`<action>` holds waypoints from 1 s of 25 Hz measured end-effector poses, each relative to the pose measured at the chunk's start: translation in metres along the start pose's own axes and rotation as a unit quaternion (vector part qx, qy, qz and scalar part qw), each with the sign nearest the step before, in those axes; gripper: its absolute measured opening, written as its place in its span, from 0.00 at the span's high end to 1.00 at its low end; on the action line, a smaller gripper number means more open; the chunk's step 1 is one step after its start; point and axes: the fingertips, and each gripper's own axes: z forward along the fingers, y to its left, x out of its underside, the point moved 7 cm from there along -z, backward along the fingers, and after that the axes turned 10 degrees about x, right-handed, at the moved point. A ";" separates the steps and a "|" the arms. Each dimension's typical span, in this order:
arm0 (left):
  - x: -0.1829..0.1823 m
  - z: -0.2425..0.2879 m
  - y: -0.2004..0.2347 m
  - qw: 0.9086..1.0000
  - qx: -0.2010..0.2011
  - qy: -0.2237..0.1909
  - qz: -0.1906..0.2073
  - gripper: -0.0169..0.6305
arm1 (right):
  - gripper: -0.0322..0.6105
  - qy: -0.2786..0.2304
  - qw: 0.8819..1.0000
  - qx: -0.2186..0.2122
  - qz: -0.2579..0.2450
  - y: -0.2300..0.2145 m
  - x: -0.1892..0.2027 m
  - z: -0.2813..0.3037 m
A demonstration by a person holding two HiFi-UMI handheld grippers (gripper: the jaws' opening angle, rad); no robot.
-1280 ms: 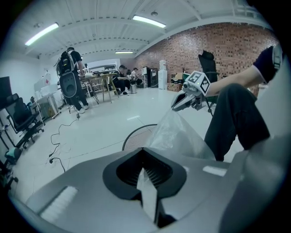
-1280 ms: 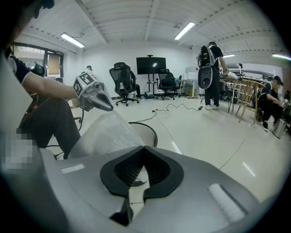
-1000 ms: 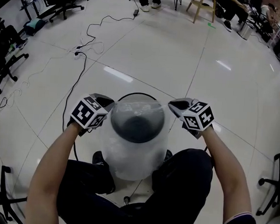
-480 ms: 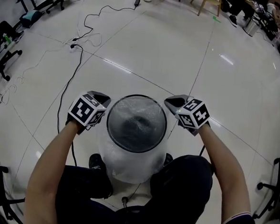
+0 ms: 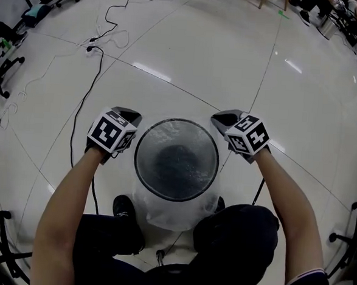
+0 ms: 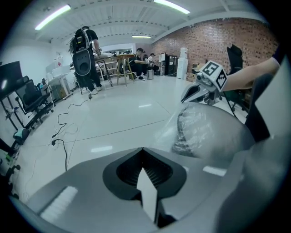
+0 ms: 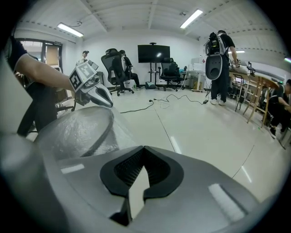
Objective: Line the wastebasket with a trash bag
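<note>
the wastebasket (image 5: 137, 161) stands on the floor (image 5: 233, 63) between the person's knees, clear trash bag (image 5: 161, 214) stretched over its rim. left gripper (image 5: 130, 115) and right gripper (image 5: 220, 118) pinch its film at opposite sides, jaws closed narrow.

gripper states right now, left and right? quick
left gripper: shut on the trash bag edge, beside the wastebasket rim.
right gripper: shut on the trash bag edge, at the opposite side of the rim.

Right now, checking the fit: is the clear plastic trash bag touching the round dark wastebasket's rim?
Touching. The head view shows the clear plastic trash bag stretched over the round dark wastebasket's rim and hanging down its outside.
</note>
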 end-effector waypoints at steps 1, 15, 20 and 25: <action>0.002 0.004 0.003 1.000 -0.001 0.002 -0.004 0.96 | 0.95 0.002 1.000 0.001 -0.003 -0.001 0.000 0.005; 0.038 0.065 0.037 0.998 -0.016 0.012 -0.053 0.96 | 0.95 0.017 1.000 -0.010 -0.015 -0.008 0.024 0.072; 0.054 0.084 0.040 0.998 0.001 0.011 -0.069 0.96 | 0.95 0.028 0.999 -0.026 -0.009 -0.009 0.040 0.089; 0.068 0.100 0.044 0.996 0.015 0.021 -0.084 0.96 | 0.95 0.045 0.998 -0.049 -0.006 -0.005 0.054 0.107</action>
